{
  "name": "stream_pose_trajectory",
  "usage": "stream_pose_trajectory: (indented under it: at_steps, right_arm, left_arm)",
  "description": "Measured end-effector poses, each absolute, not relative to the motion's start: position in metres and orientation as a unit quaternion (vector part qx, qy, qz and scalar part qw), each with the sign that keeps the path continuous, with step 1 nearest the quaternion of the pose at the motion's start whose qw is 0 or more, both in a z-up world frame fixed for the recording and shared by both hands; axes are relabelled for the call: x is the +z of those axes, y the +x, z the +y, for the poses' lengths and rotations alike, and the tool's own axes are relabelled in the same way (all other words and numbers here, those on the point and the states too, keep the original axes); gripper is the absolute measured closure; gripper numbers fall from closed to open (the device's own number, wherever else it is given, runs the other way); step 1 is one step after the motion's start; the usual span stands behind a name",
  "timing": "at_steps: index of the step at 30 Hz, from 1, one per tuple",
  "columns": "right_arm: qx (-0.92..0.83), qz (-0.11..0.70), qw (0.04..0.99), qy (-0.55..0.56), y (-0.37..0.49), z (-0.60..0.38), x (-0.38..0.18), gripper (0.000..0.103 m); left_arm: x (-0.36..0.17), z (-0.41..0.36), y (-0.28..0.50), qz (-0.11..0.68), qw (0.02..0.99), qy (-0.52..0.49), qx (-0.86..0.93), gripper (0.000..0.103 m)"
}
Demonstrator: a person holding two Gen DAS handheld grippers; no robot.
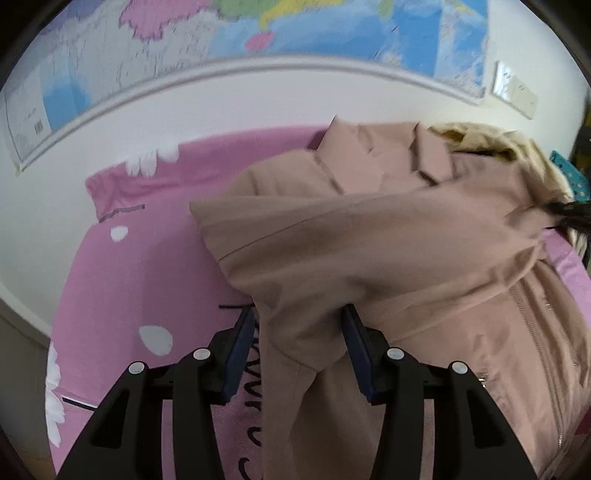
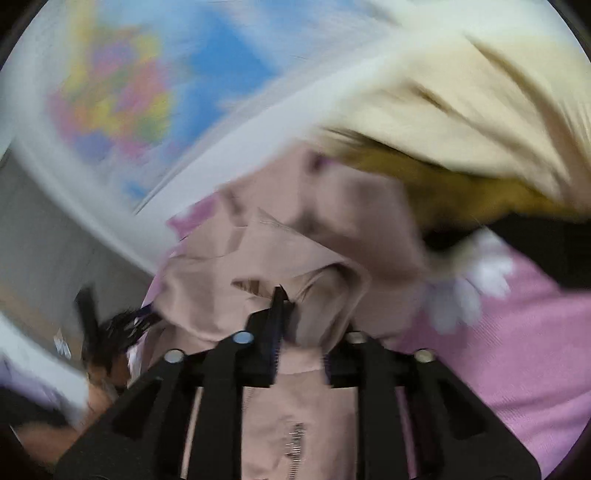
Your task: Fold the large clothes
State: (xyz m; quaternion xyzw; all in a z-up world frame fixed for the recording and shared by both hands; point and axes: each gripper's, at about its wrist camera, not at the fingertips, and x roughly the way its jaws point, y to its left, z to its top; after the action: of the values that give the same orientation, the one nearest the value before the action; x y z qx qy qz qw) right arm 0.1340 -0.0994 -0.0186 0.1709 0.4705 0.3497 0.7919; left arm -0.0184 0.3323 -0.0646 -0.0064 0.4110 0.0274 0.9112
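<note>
A dusty-pink zip jacket (image 1: 388,236) lies on a pink bed sheet (image 1: 147,266), its sleeve folded across the body. My left gripper (image 1: 299,325) has its jaws wide apart with a fold of the jacket's fabric between them; the pads (image 1: 240,347) do not press it. In the blurred right wrist view my right gripper (image 2: 301,314) holds bunched jacket fabric (image 2: 266,251) between its jaws, which stand fairly close. The jacket's zip (image 2: 295,439) runs below the fingers.
A cream and mustard garment (image 2: 461,122) lies beyond the jacket's collar, also in the left wrist view (image 1: 480,140). A world map (image 1: 258,33) hangs on the white wall behind the bed. A teal object (image 1: 570,177) stands at the far right.
</note>
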Motion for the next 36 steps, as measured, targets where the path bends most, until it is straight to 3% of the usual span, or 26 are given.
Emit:
stream_pose_trajectory:
  at_steps: [2,5,7,10,11,12,15,19,23,30,36]
  right_arm:
    - [0.335,0.476,0.794,0.172,0.136,-0.106,-0.029,0.077]
    - [0.35,0.452,0.803,0.168,0.124,-0.11,-0.027,0.062]
    - [0.356,0.432,0.816,0.143,0.114,-0.109,-0.02,0.058]
    - [0.354,0.431,0.822,0.11,0.112,-0.097,-0.02,0.066]
    - [0.357,0.432,0.822,0.1,0.113,-0.091,-0.021,0.085]
    - [0.362,0.43,0.822,0.089,0.116,-0.084,-0.019,0.09]
    - [0.357,0.412,0.836,0.062,0.118,-0.077,-0.018,0.09]
    - [0.332,0.451,0.827,0.045,0.126,-0.072,-0.035,0.086]
    - [0.321,0.409,0.853,0.045,0.105,-0.088,-0.012,0.068]
    - [0.367,0.347,0.863,0.002,0.067,-0.07,0.021,0.068]
    - [0.347,0.403,0.843,-0.083,0.095,-0.019,-0.031,0.072]
  left_arm:
    - [-0.054,0.328,-0.023,0.399,0.917,-0.007,0.019,0.056]
    - [-0.041,0.318,-0.028,0.381,0.925,-0.011,-0.006,0.056]
    - [-0.037,0.308,-0.024,0.376,0.926,-0.001,-0.021,0.055]
    - [-0.044,0.298,-0.009,0.387,0.922,0.012,-0.032,0.055]
    - [-0.051,0.298,-0.002,0.396,0.918,0.013,-0.026,0.055]
    - [-0.059,0.301,0.007,0.408,0.913,0.011,-0.018,0.055]
    - [-0.083,0.317,0.026,0.439,0.898,0.004,0.021,0.063]
    - [-0.086,0.328,0.025,0.441,0.897,-0.015,0.032,0.061]
    - [-0.072,0.32,0.01,0.422,0.906,0.007,0.03,0.056]
    - [-0.059,0.297,-0.001,0.402,0.915,0.033,-0.008,0.051]
    - [-0.085,0.291,0.022,0.432,0.901,0.047,0.01,0.05]
